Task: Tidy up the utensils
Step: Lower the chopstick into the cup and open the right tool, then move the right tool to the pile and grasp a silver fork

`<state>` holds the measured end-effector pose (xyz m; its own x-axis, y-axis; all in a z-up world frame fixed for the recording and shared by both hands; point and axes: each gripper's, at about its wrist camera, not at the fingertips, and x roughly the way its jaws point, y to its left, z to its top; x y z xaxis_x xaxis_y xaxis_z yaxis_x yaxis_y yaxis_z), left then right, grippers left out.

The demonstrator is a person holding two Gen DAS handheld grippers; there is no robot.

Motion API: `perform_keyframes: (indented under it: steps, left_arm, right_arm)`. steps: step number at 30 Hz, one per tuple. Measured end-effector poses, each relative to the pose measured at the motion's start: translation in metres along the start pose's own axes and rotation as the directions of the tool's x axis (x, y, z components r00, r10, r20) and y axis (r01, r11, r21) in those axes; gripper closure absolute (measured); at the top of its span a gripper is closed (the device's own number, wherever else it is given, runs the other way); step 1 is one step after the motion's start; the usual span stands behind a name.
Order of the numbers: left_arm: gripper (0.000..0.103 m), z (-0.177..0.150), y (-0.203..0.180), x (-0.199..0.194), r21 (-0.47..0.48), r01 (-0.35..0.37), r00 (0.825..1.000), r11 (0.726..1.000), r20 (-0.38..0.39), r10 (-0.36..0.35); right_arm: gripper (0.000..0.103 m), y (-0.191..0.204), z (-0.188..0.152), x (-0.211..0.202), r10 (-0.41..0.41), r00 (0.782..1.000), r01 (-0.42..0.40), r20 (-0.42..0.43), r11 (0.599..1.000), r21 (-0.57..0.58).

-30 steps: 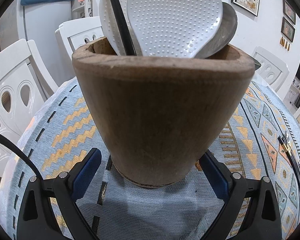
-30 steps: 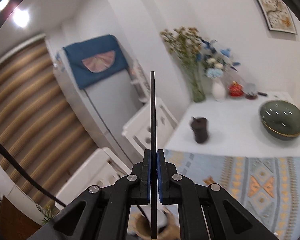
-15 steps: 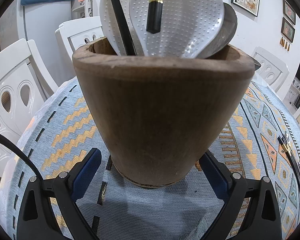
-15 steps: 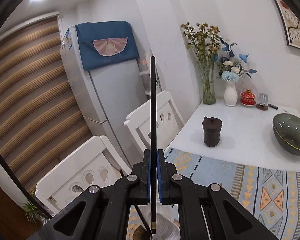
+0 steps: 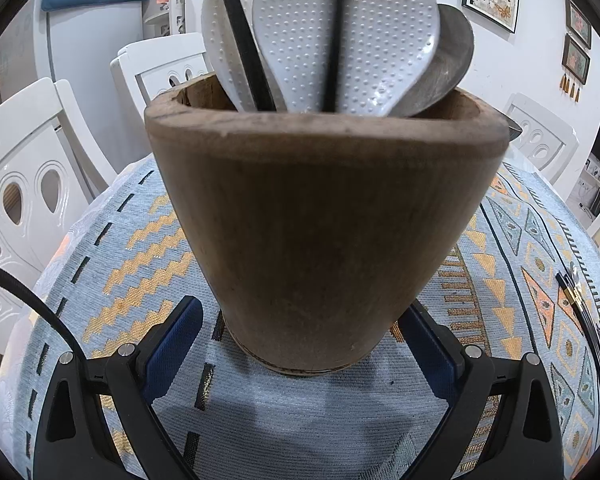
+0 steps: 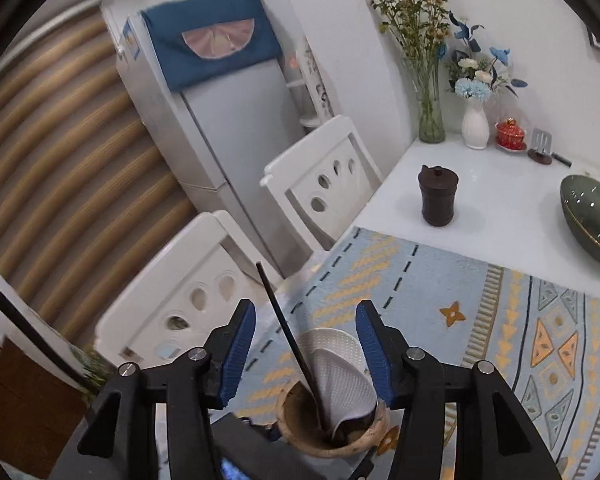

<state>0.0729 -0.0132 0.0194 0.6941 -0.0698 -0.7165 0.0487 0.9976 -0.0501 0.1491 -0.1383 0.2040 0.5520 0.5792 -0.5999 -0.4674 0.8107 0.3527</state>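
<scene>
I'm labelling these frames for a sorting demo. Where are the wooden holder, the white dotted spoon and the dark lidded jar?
wooden holder (image 5: 324,232), left wrist view, front wall
white dotted spoon (image 5: 384,40), left wrist view, bowl
dark lidded jar (image 6: 438,196), right wrist view, body

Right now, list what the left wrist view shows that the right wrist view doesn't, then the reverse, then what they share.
Left wrist only: the left gripper straddling the wooden holder's base, and black chopsticks lying on the cloth. Right wrist only: the right gripper, jaws just opened with nothing pressed between them, a dark lidded jar, a green bowl. Both: holder, white dotted paddles, patterned tablecloth.
</scene>
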Motion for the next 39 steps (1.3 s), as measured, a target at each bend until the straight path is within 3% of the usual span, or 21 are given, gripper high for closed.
perform_keyframes:
  steps: [6,9,12,15,19,20,23,26,28,32,35,39]
  left_arm:
    - [0.004,0.001,0.002,0.001,-0.001,0.003,1.0,1.0,-0.002,-0.003]
    - [0.004,0.001,0.004,0.001,-0.005,0.009,1.0,1.0,-0.005,-0.01]
    - [0.004,0.002,0.007,0.003,-0.016,0.021,1.0,1.0,-0.012,-0.021]
    - [0.004,0.003,0.008,0.005,-0.012,0.016,1.0,1.0,-0.018,-0.017]
    - [0.004,0.005,0.009,0.007,-0.009,0.013,1.0,1.0,-0.024,-0.013]
    - [0.004,0.006,0.009,0.008,-0.008,0.012,1.0,1.0,-0.024,-0.012]
    - [0.004,0.008,0.01,0.009,-0.006,0.008,1.0,1.0,-0.023,-0.008]
    - [0.004,0.008,0.009,0.009,-0.005,0.007,1.0,1.0,-0.023,-0.007]
    - [0.004,0.007,0.008,0.009,-0.005,0.007,1.0,1.0,-0.022,-0.008]
    - [0.004,0.007,0.008,0.009,-0.005,0.008,1.0,1.0,-0.022,-0.008]
    - [0.004,0.005,0.006,0.007,-0.006,0.011,1.0,1.0,-0.024,-0.011]
    - [0.004,0.003,0.006,0.007,-0.007,0.013,1.0,1.0,-0.027,-0.013]
  right_arm:
    - [0.051,-0.034,0.008,-0.087,-0.078,0.988,0.066,0.13,0.993,0.096]
    - [0.046,-0.057,-0.004,-0.133,-0.197,0.968,0.179,0.153,0.976,0.127]
    - [0.041,-0.087,-0.031,-0.172,-0.323,0.939,0.297,0.116,0.935,0.191]
    - [0.041,-0.117,-0.062,-0.193,-0.423,0.906,0.4,0.033,0.878,0.263]
    - [0.042,-0.158,-0.116,-0.193,-0.518,0.836,0.547,-0.178,0.772,0.322]
    - [0.046,-0.169,-0.13,-0.189,-0.525,0.819,0.574,-0.233,0.749,0.331]
    - [0.07,-0.198,-0.168,-0.177,-0.49,0.795,0.601,-0.357,0.714,0.36]
    - [0.073,-0.222,-0.202,-0.172,-0.439,0.771,0.62,-0.461,0.68,0.39]
    - [0.073,-0.234,-0.223,-0.17,-0.38,0.773,0.606,-0.507,0.677,0.417]
    - [0.073,-0.25,-0.248,-0.171,-0.284,0.806,0.558,-0.52,0.658,0.505]
    - [0.073,-0.268,-0.261,-0.173,-0.24,0.836,0.521,-0.493,0.627,0.578]
    - [0.074,-0.272,-0.261,-0.172,-0.232,0.852,0.5,-0.469,0.627,0.598]
